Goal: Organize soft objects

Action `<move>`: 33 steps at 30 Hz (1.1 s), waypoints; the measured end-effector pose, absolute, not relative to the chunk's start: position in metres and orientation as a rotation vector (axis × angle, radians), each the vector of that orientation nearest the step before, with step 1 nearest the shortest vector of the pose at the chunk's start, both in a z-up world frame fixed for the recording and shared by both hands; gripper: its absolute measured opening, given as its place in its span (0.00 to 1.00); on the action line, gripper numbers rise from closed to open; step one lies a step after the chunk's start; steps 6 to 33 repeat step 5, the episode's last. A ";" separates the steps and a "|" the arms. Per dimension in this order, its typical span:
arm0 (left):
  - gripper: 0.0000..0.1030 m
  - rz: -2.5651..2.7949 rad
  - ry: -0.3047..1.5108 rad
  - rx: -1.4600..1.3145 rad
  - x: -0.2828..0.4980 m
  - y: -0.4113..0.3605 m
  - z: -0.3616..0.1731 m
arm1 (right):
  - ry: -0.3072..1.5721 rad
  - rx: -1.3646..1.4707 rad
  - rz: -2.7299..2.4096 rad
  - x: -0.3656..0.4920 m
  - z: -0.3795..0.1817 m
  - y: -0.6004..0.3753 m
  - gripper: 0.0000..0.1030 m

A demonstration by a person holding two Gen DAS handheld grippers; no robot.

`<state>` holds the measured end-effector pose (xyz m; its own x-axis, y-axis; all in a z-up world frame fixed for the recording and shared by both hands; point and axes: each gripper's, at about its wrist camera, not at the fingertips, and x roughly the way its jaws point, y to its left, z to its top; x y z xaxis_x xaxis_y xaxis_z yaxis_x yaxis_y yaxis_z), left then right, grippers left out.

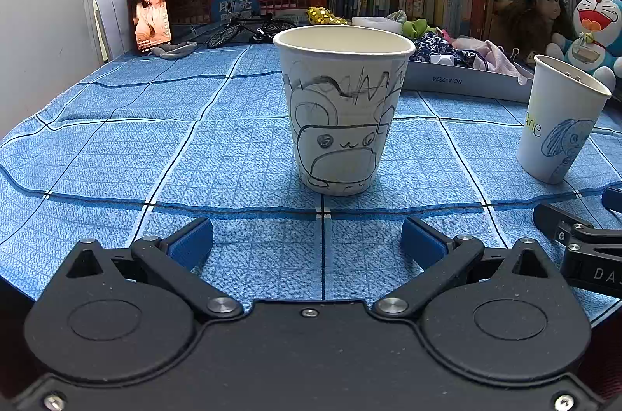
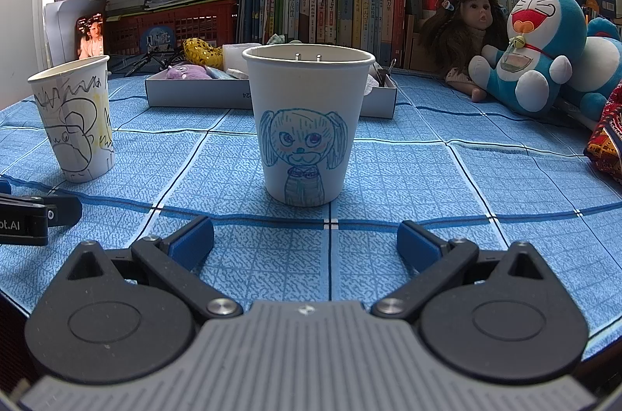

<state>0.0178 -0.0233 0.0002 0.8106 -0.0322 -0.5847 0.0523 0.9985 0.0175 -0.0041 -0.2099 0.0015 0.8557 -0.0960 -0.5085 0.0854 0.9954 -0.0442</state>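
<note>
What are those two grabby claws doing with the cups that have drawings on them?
Nothing is being held right now. The left gripper is open and points at the paper cup with the black drawing. The right gripper is open too, facing the cup with the blue dog drawing. Both cups stand upright on the blue tablecloth. Behind them a flat box holds small soft things, and a Doraemon plush sits by a doll.

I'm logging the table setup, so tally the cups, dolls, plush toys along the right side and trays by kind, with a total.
Paper cups: 2, black drawing, blue drawing
Dolls: 1
Blue plush toys: 2, cat, another behind it
Trays: 1
Total: 6
</note>
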 end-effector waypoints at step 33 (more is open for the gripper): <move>1.00 -0.045 0.625 0.033 0.018 -0.023 0.000 | 0.535 -0.020 -0.095 -0.004 0.001 -0.210 1.00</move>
